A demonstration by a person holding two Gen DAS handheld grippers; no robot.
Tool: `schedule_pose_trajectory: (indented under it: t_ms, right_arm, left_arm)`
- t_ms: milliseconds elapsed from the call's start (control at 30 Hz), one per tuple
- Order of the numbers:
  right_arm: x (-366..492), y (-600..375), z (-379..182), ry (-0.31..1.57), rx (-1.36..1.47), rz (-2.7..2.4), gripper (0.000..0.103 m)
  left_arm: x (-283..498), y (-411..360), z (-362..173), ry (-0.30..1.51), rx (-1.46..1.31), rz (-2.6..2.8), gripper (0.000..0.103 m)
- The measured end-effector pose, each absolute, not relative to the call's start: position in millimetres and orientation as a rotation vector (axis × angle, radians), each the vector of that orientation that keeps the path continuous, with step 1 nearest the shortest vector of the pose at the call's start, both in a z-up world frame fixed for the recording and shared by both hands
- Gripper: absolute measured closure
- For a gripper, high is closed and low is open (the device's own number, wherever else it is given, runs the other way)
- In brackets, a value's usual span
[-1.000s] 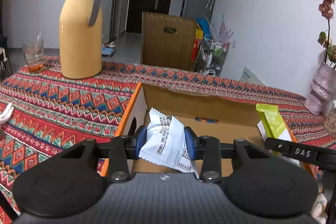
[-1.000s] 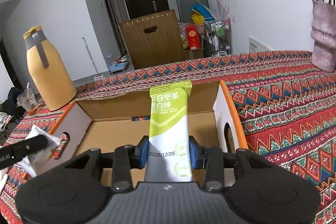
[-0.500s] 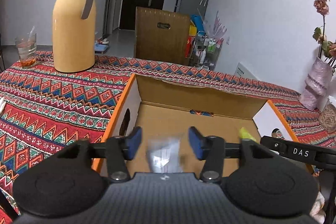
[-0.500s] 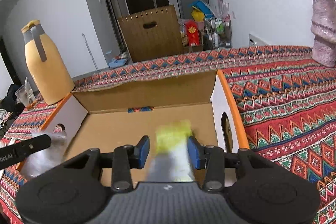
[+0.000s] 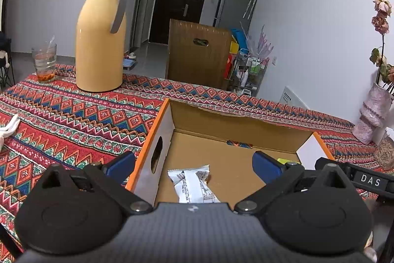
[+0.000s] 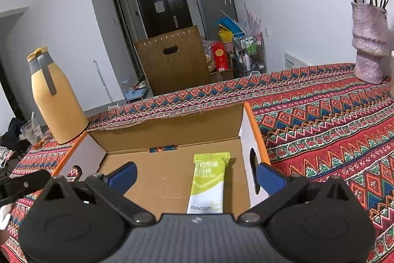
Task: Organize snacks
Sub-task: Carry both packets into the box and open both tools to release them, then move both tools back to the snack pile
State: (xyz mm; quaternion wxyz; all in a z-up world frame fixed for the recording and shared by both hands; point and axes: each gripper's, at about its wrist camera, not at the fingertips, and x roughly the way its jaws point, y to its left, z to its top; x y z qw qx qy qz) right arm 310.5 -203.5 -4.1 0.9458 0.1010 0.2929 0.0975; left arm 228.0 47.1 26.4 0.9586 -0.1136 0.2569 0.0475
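On the patterned tablecloth (image 5: pixel 81 120) stood a yellow thermos (image 5: pixel 99 41), a glass (image 5: pixel 45 63) and a pink vase (image 6: pixel 368 41), all well apart from the open cardboard box (image 5: pixel 170 134). Both tools hovered over the box's near edge, the left gripper (image 5: pixel 193 163) and right gripper (image 6: pixel 195 175) spread wide, holding nothing. The white snack packet (image 5: pixel 193 185) lay on the box floor near the left wall; the green bar (image 6: pixel 209 185) lay flat near the right wall, its long axis pointing away from the camera.
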Motion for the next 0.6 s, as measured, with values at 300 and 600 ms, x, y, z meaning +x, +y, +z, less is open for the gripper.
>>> schedule_pose_trajectory:
  t_ms: [300, 600]
  right_arm:
    - [288, -204, 25, 0.512, 0.168, 0.189, 0.0]
    - [253, -208, 43, 0.465, 0.145, 0.179, 0.0]
  left_arm:
    - [209, 42, 51, 0.492, -0.224, 0.104, 0.0]
    - [180, 42, 62, 0.485, -0.214, 0.095, 0.0]
